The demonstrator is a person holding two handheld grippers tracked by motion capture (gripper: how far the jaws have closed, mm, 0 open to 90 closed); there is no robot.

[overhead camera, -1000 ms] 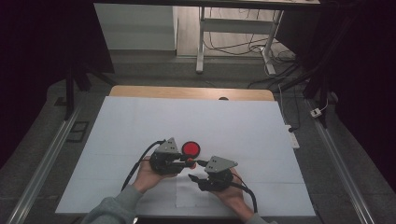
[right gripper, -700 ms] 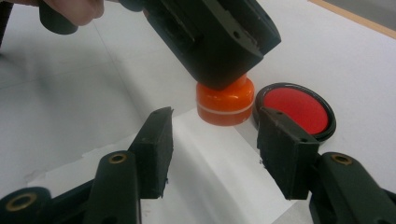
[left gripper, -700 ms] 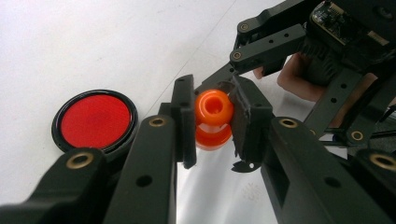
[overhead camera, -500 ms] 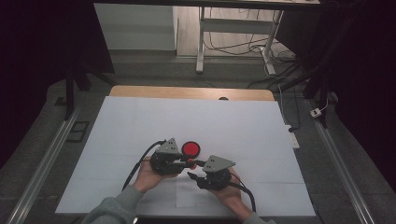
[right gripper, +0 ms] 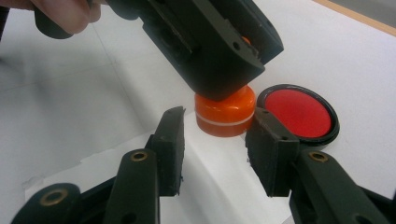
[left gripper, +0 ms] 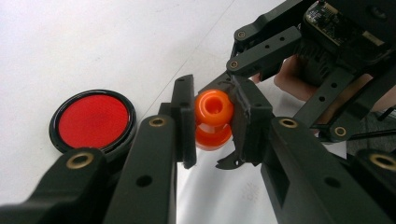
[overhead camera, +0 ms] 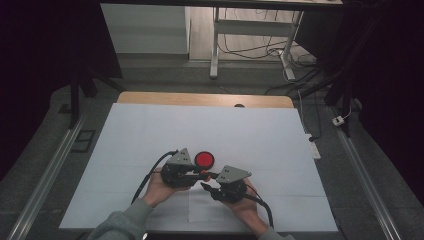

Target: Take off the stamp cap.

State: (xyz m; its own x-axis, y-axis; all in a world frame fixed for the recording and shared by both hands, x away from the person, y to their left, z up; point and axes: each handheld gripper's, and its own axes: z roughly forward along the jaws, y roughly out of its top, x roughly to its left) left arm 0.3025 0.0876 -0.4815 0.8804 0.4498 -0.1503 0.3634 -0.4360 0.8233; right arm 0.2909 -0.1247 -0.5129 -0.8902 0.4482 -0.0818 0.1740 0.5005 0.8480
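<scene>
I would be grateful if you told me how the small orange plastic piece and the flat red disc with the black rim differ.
The small orange plastic piece is a stubby knob with a narrowed waist; the flat red disc with the black rim is wide and low. The orange piece is clamped in the left hand-held gripper; the red disc lies free on the white table cover. The orange piece is narrower than the disc. Both look glossy.
</scene>
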